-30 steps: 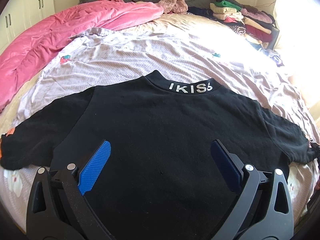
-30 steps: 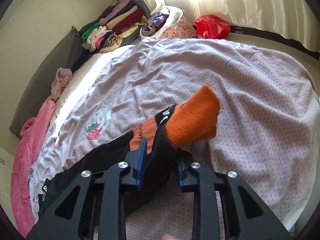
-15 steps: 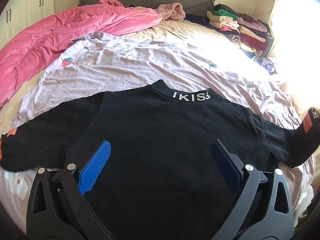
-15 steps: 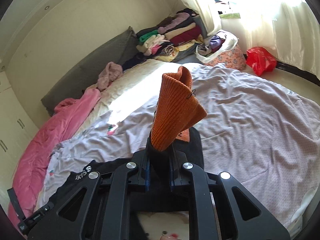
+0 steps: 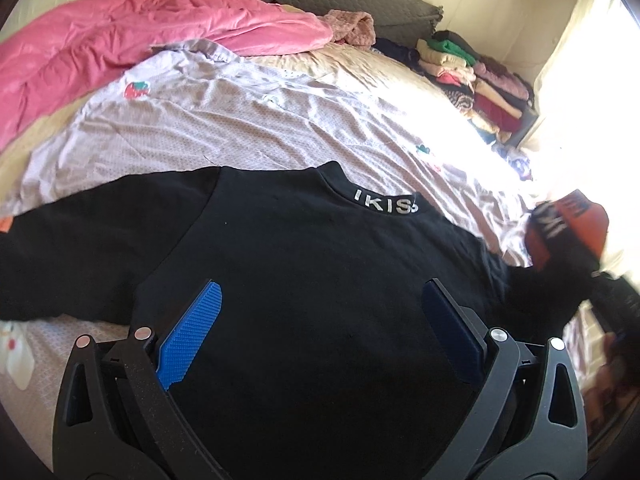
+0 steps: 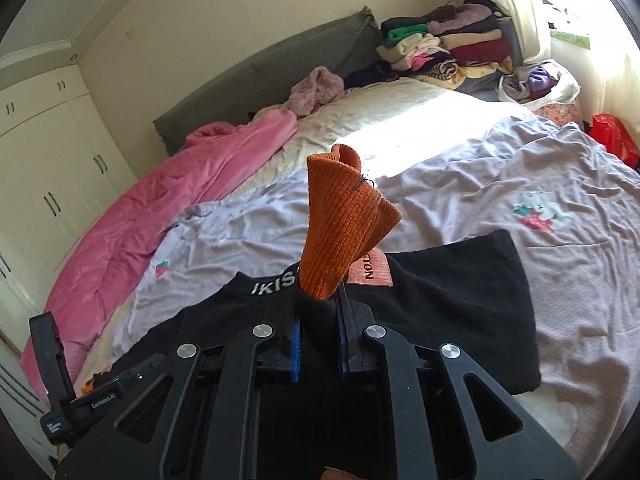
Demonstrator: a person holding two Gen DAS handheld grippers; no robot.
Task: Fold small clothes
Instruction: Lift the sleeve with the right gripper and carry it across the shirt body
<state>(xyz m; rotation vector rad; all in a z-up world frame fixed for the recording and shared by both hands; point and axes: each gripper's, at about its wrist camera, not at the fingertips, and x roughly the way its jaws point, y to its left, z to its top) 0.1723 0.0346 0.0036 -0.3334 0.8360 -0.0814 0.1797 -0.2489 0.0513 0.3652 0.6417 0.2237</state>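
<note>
A small black sweater (image 5: 304,280) with a white "IKISS" collar lies flat, front down, on the bed. My left gripper (image 5: 320,308) is open and empty, hovering low over the sweater's body. My right gripper (image 6: 318,316) is shut on the sweater's right sleeve just below its orange knit cuff (image 6: 344,224), which stands up above the jaws. The sleeve is lifted and drawn in over the sweater's body (image 6: 440,312). The cuff also shows in the left wrist view (image 5: 568,224) at the right. The left sleeve (image 5: 68,248) lies stretched out flat.
The sweater lies on a lilac printed sheet (image 5: 248,120). A pink quilt (image 5: 100,52) is bunched at the far left. Stacks of folded clothes (image 6: 440,48) sit at the head of the bed by the window. A red bag (image 6: 612,136) lies past the bed's right edge.
My right gripper has lifted the sleeve off the bed and carried it inward over the sweater's body. The left gripper stays open above the sweater, tilted slightly.
</note>
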